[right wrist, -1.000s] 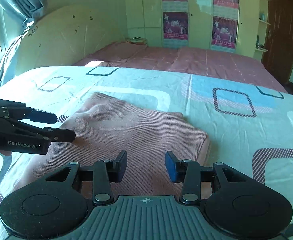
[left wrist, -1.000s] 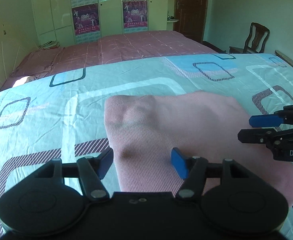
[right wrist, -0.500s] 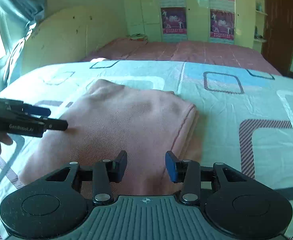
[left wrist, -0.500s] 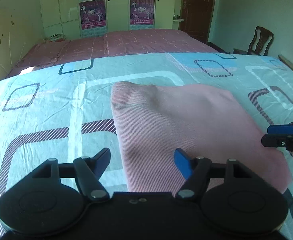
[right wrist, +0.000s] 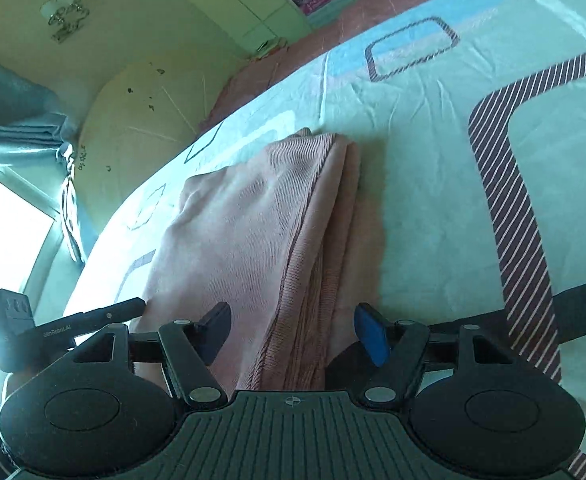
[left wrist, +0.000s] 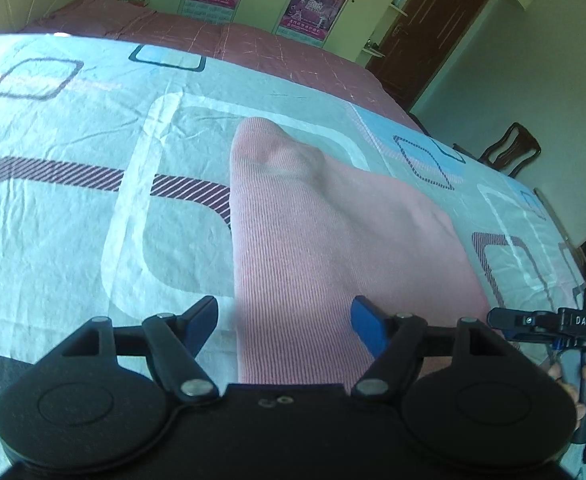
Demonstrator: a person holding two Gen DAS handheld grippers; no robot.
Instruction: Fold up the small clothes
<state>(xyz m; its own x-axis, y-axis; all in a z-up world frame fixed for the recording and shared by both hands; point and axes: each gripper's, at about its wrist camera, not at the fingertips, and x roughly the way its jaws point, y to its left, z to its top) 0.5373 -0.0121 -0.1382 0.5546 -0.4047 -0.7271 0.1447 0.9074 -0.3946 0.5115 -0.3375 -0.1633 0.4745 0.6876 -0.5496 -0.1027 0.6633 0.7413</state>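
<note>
Both grippers, left point(left wrist: 285, 322) and right point(right wrist: 291, 330), gape wide, empty, straddling opposite near edges of folded pink ribbed garment point(left wrist: 333, 240) on patterned bedsheet point(left wrist: 73, 240).

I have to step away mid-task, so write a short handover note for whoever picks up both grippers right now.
Left gripper: open, holding nothing, straddling the near left edge of the pink ribbed knit garment.
Right gripper: open, holding nothing, over the garment's stacked right edge.
Garment: lies on the pale blue patterned bedsheet, already folded into a layered rectangle; layers show along the right side in the right wrist view.
Left: judge whether another fold is needed; if so, grip the near edge with both grippers.
</note>
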